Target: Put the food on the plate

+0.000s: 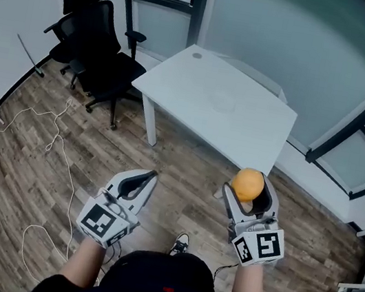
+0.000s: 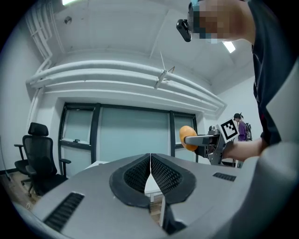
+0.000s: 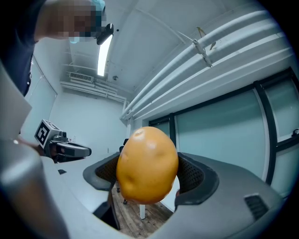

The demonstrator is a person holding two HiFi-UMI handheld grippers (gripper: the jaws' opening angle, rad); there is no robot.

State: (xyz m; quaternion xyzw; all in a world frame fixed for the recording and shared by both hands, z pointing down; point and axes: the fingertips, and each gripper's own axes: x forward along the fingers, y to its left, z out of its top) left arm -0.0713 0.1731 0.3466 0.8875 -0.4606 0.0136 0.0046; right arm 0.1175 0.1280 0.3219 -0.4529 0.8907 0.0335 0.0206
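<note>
An orange-yellow potato (image 1: 248, 183) sits between the jaws of my right gripper (image 1: 249, 195), which is shut on it and held in the air over the wood floor. In the right gripper view the potato (image 3: 147, 164) fills the centre and hides most of the black pads (image 3: 201, 179). My left gripper (image 1: 151, 177) hangs beside it at the left, shut with nothing in it; its pads (image 2: 161, 175) meet. The left gripper view also catches the potato (image 2: 186, 136). A faint round shape, perhaps a white plate (image 1: 222, 103), lies on the white table (image 1: 180, 78).
The table stands ahead of both grippers, in front of a glass wall. Two black office chairs (image 1: 96, 43) stand at the far left. A pale cable (image 1: 52, 133) trails over the floor at the left. My shoe (image 1: 180, 243) shows below.
</note>
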